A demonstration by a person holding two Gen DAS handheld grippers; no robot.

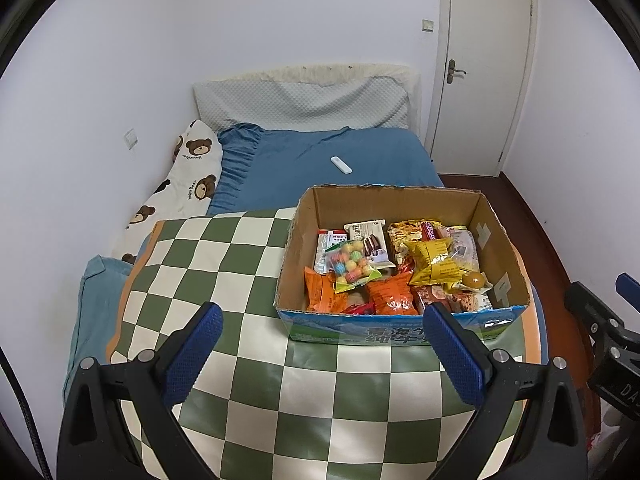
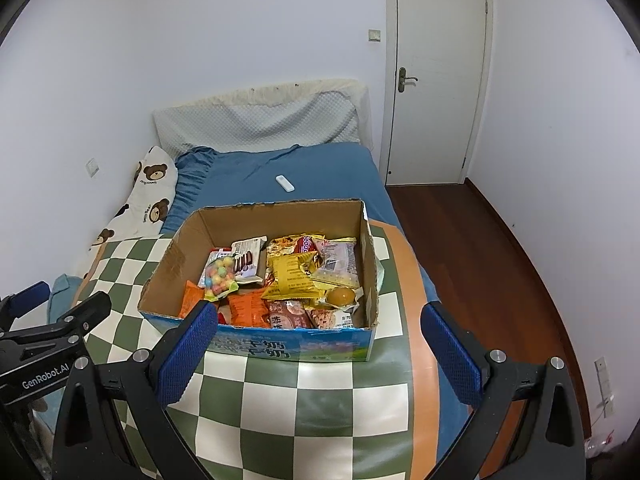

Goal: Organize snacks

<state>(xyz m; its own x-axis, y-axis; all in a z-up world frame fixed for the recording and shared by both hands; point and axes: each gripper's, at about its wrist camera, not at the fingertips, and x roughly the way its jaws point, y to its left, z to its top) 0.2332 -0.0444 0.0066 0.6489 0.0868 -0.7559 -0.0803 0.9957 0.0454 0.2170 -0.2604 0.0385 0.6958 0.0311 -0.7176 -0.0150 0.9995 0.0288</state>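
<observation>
An open cardboard box (image 1: 304,216) (image 2: 176,256) full of snack packets stands on a green-and-white checkered mat (image 1: 224,272) (image 2: 304,404) on the bed. Inside lie a bag of coloured candy balls (image 1: 352,266) (image 2: 219,274), a yellow packet (image 1: 434,266) (image 2: 294,276), orange packets (image 1: 390,300) (image 2: 248,308) and a Franzzi biscuit pack (image 1: 370,240). My left gripper (image 1: 320,344) is open and empty, in front of the box and above the mat. My right gripper (image 2: 320,344) is open and empty, just before the box's front wall. Each gripper shows at the other view's edge.
The bed has a blue sheet (image 1: 320,148) with a white remote (image 1: 341,165) (image 2: 285,183) on it, a bear-print pillow (image 1: 180,184) at the left and a padded headboard (image 1: 304,100). A white door (image 2: 436,80) and dark wood floor (image 2: 480,248) are to the right.
</observation>
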